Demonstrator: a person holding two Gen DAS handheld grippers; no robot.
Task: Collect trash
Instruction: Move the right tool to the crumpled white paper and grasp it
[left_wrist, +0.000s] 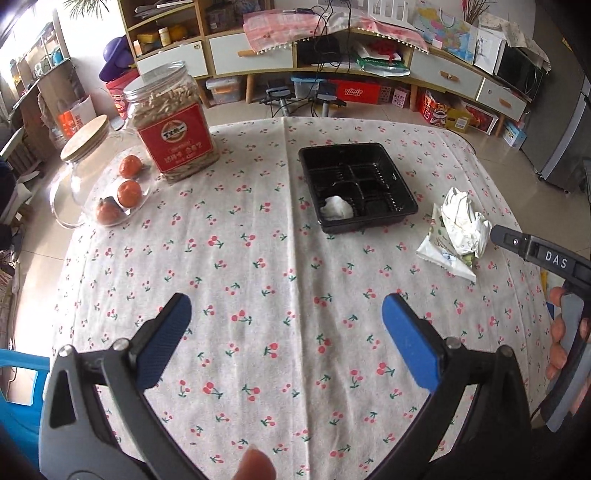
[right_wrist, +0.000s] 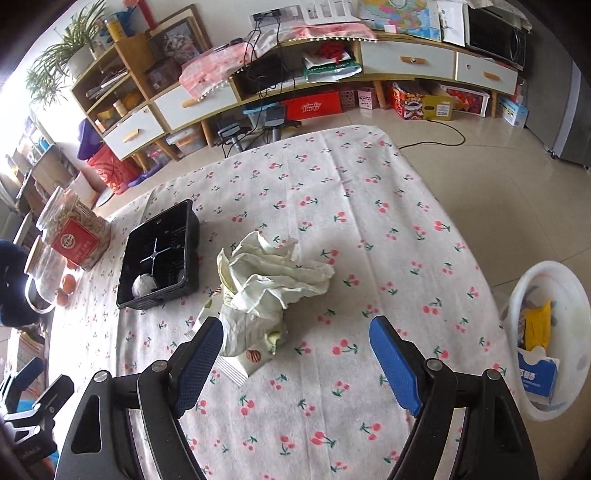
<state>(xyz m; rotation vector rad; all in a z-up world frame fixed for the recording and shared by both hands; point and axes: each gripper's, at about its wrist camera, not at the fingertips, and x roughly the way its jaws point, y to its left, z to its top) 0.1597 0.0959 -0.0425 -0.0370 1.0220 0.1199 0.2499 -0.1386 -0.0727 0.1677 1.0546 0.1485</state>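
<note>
A crumpled white and pale-green wrapper (right_wrist: 273, 291) lies on the cherry-print tablecloth (right_wrist: 369, 229), just beyond my right gripper (right_wrist: 295, 328), which is open and empty above the cloth. The wrapper also shows in the left wrist view (left_wrist: 460, 229) at the right. A black plastic tray (left_wrist: 356, 184) holds a white crumpled tissue (left_wrist: 336, 208); the tray also shows in the right wrist view (right_wrist: 159, 254). My left gripper (left_wrist: 286, 306) is open and empty over bare cloth, well short of the tray. A white waste basket (right_wrist: 546, 339) with trash stands on the floor at the right.
A jar with a red label (left_wrist: 173, 122), a glass jar with a wooden lid (left_wrist: 92, 155) and some oranges (left_wrist: 129, 192) stand at the table's far left. Shelves and cabinets (left_wrist: 332, 48) line the wall behind. The table edge drops off at the right.
</note>
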